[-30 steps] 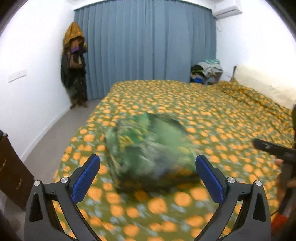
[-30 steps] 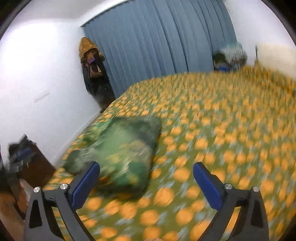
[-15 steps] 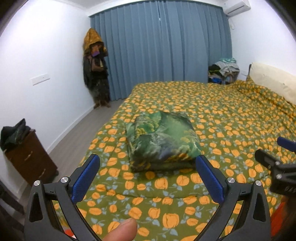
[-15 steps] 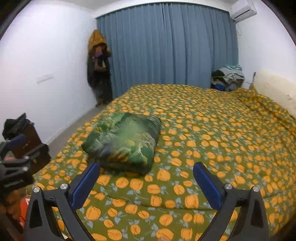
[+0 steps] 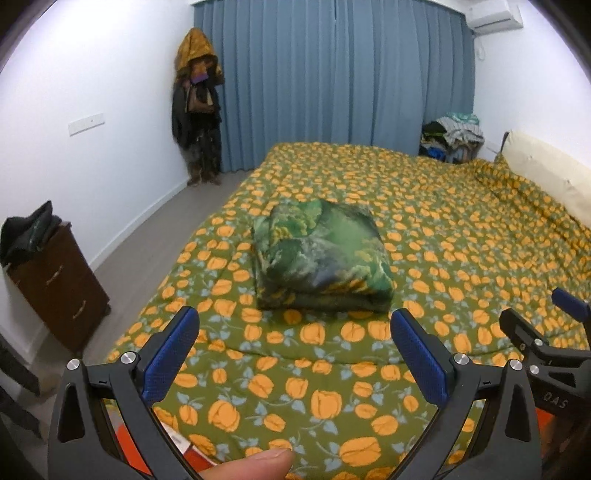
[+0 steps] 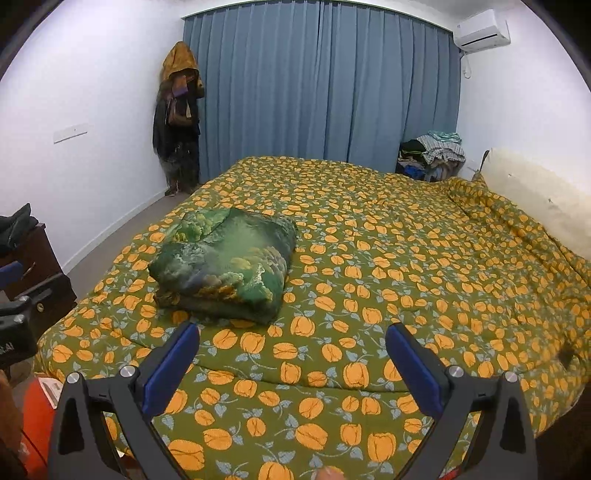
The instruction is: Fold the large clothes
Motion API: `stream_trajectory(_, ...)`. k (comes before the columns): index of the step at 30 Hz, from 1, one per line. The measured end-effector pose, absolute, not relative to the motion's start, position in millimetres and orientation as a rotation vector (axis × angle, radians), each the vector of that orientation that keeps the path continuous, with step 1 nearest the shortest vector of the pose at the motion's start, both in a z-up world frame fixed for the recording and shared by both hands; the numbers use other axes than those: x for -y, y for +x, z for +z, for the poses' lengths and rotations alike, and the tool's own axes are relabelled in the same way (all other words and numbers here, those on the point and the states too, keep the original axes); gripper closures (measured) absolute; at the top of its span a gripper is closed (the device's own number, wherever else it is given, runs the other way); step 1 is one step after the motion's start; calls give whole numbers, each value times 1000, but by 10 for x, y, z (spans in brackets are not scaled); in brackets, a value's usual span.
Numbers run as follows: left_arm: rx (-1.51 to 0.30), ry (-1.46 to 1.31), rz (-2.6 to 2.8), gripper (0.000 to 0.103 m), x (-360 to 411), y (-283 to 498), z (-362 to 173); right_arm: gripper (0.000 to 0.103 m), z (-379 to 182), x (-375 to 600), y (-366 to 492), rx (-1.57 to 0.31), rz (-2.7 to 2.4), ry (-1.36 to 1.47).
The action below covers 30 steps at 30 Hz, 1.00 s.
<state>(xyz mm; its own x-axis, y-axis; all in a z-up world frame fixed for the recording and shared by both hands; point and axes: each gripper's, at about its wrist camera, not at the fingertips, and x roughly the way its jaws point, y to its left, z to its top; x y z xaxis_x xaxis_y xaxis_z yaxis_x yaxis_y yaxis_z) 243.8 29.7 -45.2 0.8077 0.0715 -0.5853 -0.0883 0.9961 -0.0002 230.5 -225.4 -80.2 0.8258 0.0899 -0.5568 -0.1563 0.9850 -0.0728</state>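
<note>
Both grippers, left [image 5: 295, 354] & right [image 6: 291, 360], jaws spread, empty. Folded garment [image 5: 319, 254] sits beyond jaws; careless regrab prob. undoes folds.

**Your count of the room**

You have one folded green patterned garment [image 5: 321, 254] on one bed with an olive, orange-flowered quilt [image 5: 443, 229]. You hold two black grippers, left [image 5: 295, 354] and right [image 6: 291, 358], each with two blue-padded fingers [image 5: 170, 354]. One dark wooden drawer chest [image 5: 55, 284], one blue curtain [image 5: 332, 81], one white air conditioner [image 6: 482, 31].
</note>
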Motion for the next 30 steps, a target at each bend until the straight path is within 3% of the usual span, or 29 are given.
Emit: stream_trajectory(30,-640,44,129,0,-307,2420,-462,1,-685,2001,2165,-598,162,-158)
